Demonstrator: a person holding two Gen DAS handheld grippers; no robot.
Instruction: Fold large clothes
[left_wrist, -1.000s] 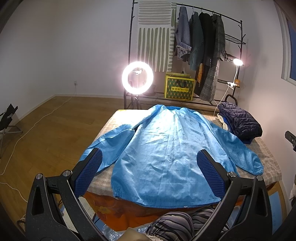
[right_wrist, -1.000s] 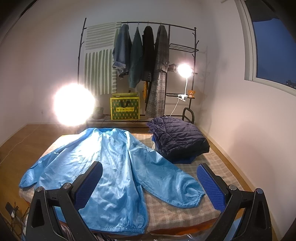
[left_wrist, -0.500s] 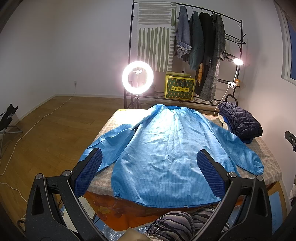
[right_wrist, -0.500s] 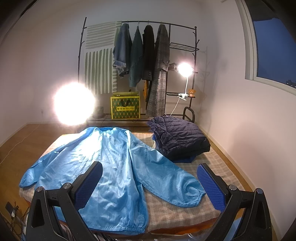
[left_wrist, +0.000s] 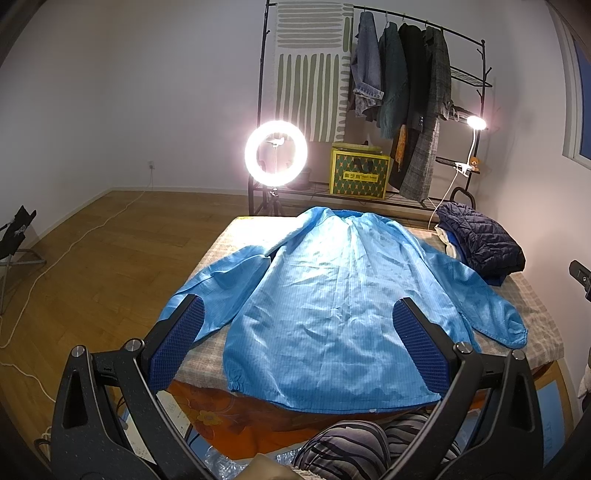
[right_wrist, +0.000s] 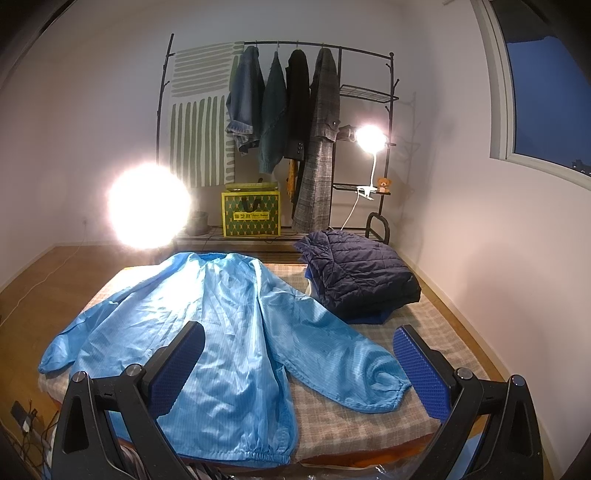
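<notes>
A light blue jacket (left_wrist: 332, 295) lies spread flat, back up, on the checked table (left_wrist: 229, 240), collar at the far end and hem at the near edge. Its sleeves reach out to both sides. In the right wrist view the same jacket (right_wrist: 221, 332) fills the left half of the table (right_wrist: 436, 325), with the right sleeve cuff (right_wrist: 384, 384) close to the front. My left gripper (left_wrist: 297, 334) hovers open above the hem, holding nothing. My right gripper (right_wrist: 297, 356) hangs open above the right sleeve, apart from the cloth.
A folded dark navy quilted jacket (right_wrist: 358, 273) sits on the table's far right corner. Behind stand a ring light (left_wrist: 276, 154), a clothes rack with hanging coats (left_wrist: 402, 96), a yellow box (left_wrist: 360, 173) and a clip lamp (right_wrist: 369, 138). A person's striped trouser knee (left_wrist: 354, 446) is below.
</notes>
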